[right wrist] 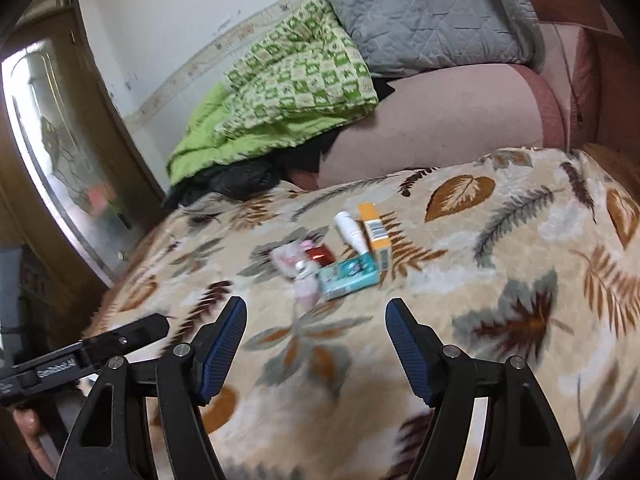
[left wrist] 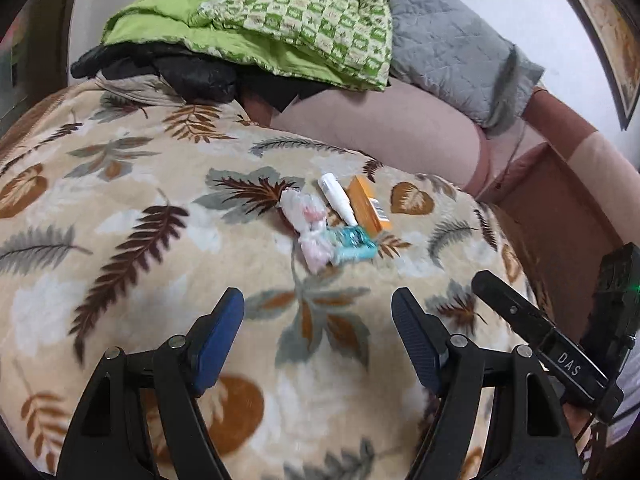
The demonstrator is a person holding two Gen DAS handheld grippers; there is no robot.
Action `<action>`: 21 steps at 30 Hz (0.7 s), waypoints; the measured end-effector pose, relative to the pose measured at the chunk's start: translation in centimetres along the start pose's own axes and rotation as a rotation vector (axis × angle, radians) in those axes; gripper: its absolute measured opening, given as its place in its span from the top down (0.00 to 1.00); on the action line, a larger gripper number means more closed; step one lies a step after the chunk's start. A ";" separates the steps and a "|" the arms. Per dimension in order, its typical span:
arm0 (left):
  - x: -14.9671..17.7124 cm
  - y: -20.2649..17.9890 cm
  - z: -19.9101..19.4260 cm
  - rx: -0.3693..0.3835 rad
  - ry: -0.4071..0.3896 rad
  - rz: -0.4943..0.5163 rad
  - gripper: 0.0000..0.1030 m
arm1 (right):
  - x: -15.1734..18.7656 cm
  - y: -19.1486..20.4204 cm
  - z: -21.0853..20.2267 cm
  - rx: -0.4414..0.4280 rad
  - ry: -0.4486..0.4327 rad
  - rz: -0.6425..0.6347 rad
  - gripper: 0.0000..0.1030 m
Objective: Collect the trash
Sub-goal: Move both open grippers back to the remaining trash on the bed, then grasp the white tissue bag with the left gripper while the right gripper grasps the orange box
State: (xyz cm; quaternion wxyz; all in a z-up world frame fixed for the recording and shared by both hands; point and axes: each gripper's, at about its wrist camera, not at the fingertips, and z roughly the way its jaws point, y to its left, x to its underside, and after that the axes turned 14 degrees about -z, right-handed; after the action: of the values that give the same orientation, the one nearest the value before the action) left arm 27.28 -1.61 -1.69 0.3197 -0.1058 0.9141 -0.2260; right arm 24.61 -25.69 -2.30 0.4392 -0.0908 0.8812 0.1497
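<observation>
**Closing in on the litter pile**

We hold the left gripper and right gripper wide open and empty, short of the trash at twelve o'clock on the leaf-print blanket: white tube, orange box, teal packet, and what may be crumpled wrappers. Next we pick one piece; nothing blocks us.

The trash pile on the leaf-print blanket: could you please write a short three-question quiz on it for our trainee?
1. True or false: the left gripper is closed on the orange box.
2. Which item lies directly beside the orange box: A) white tube B) grey quilted pillow C) green patterned quilt?
3. What colour is the small carton nearest the right gripper?

Key: 1 false; 2 A; 3 teal.
</observation>
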 end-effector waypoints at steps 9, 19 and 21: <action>-2.1 -0.7 8.7 -0.040 0.041 -0.014 0.27 | -0.7 -4.7 8.9 -0.012 0.050 0.021 0.34; -4.1 -1.2 14.7 -0.081 0.061 -0.045 0.46 | -1.4 -7.7 15.3 -0.032 0.067 0.077 0.46; -4.4 -1.4 15.6 -0.093 0.067 -0.035 0.60 | -1.4 -7.9 16.2 -0.032 0.077 0.083 0.58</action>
State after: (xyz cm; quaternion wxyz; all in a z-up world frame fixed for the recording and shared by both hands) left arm 40.56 -6.70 -9.49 0.2798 -0.1291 0.9318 -0.1921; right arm 39.86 -27.52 -11.87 0.3970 -0.0669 0.8979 0.1782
